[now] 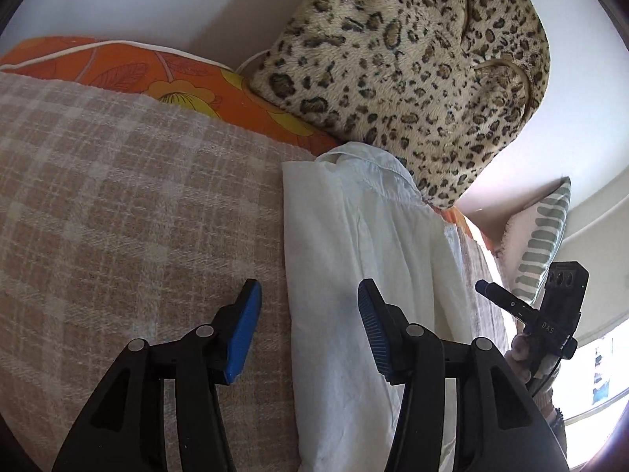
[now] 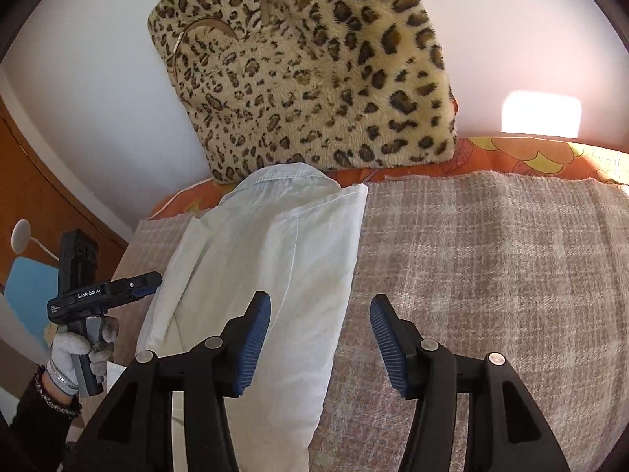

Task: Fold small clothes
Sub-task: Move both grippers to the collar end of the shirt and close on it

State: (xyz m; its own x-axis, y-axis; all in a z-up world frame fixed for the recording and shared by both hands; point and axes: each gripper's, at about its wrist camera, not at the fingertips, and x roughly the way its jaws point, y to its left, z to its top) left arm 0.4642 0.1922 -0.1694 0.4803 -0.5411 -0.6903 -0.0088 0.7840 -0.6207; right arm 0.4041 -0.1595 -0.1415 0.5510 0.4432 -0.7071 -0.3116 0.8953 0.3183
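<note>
White cotton, the shirt (image 1: 354, 275) lay folded into a long narrow strip on the bed (image 1: 118, 216), its collar end pointing at the leopard cushion (image 1: 412, 59) by the head edge and its long axis running back toward the person. Both the left gripper (image 1: 309, 326) and the right gripper (image 2: 320, 340) stood released and empty above it. Judging from that, a loose side panel could have sprung open, or one-layer pinching on the next fold could have skewed the strip.
</note>
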